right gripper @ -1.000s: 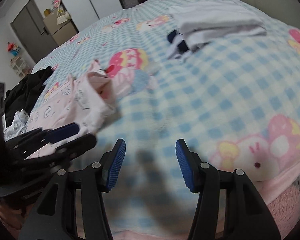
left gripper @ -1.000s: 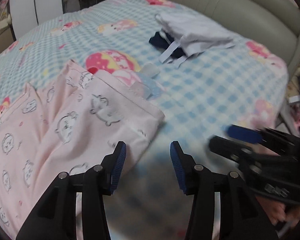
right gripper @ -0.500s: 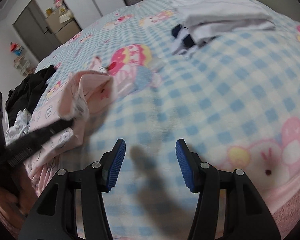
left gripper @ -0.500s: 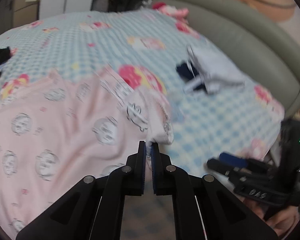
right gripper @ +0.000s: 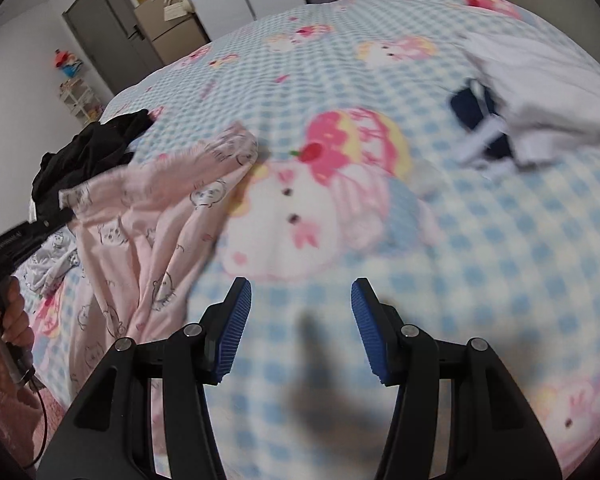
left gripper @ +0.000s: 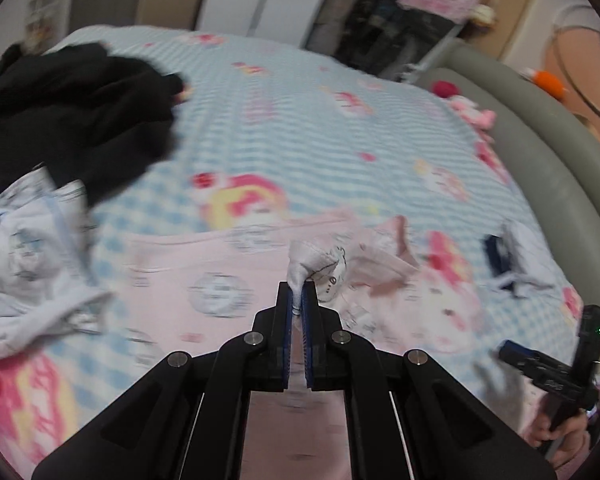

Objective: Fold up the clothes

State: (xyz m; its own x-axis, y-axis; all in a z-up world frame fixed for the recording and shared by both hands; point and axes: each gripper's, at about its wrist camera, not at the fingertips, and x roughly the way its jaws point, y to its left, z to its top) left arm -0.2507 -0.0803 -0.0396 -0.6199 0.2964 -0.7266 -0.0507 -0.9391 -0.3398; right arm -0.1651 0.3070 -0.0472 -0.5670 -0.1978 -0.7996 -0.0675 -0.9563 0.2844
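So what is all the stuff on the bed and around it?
Pink pyjama garment: one, pale pink with cartoon prints, near bed edge, a corner pinched.
Black clothes: one heap, far left.
White printed garment: one, crumpled, beside the black heap.
Folded white clothes: one stack over a navy piece, right side.
Blanket: one, blue check with pink cartoons.
Headboard: grey, padded.
Left gripper: shut on the pink garment.
Right gripper: open, over bare blanket.

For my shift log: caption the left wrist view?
Left gripper pinches a corner of the pink printed garment above the checked bedspread.
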